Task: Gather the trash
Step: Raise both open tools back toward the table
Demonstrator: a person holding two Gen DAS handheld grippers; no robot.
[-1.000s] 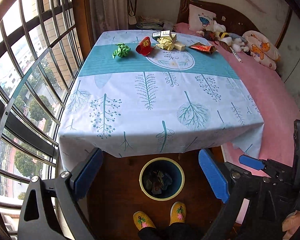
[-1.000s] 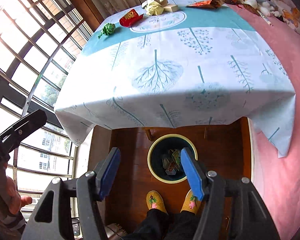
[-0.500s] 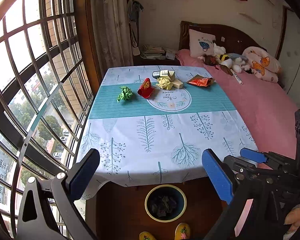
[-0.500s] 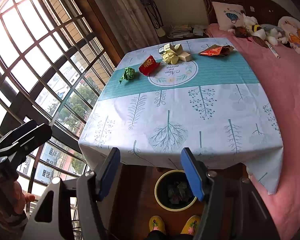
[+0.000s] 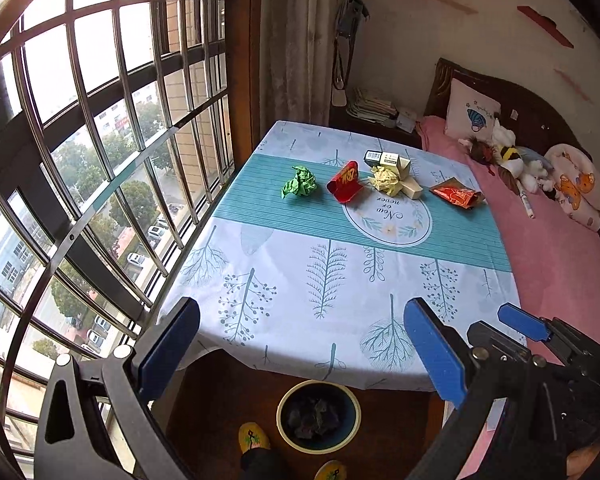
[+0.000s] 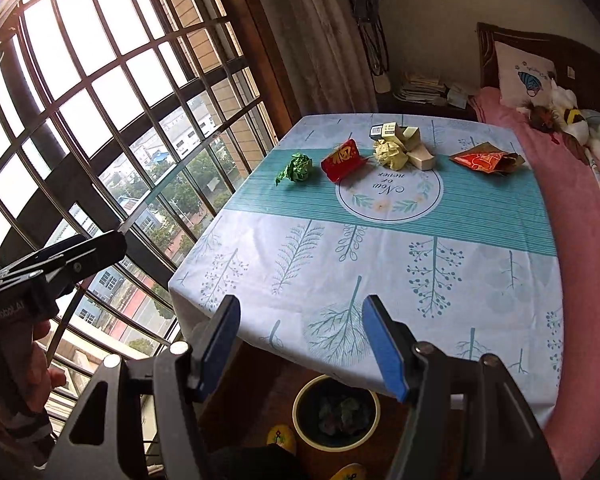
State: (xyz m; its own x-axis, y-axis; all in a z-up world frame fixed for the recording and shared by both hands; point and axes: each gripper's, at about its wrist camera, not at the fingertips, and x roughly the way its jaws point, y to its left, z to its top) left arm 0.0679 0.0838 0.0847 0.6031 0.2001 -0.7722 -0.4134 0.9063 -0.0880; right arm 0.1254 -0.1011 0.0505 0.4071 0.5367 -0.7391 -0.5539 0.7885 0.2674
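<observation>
Hovering both tools short of the table (image 5: 260, 280), nothing gripped. My left gripper (image 5: 300, 344) has its blue pads spread wide with only tablecloth between them; my right gripper (image 6: 300, 344) is parted too, empty.

Trash sits in a loose row along the far teal band: green paper ball (image 5: 300, 182), red packet (image 5: 346, 182), yellow paper ball (image 5: 386, 180) pressed against small cartons (image 5: 396, 164), orange wrapper (image 5: 456, 194) nearest the bed (image 5: 540, 240).

Risks as I judge them:
- Long reach over the cloth; a dragging fingertip could bunch the fabric and shift everything.
- Yellow ball and cartons touch, so a grab there may take two things or knock one away.
- Flat wrapper may slide off toward the bed instead of lifting.
- Crumpled paper is light; a loose pinch could drop it short of the bin.

Containers: one round bin (image 6: 336, 412), pale rim, dark inside, on the floor under the near table edge, beside slippered feet (image 5: 254, 436). It already holds several dark crumpled pieces; exact contents unclear. Plenty of room appears left.
</observation>
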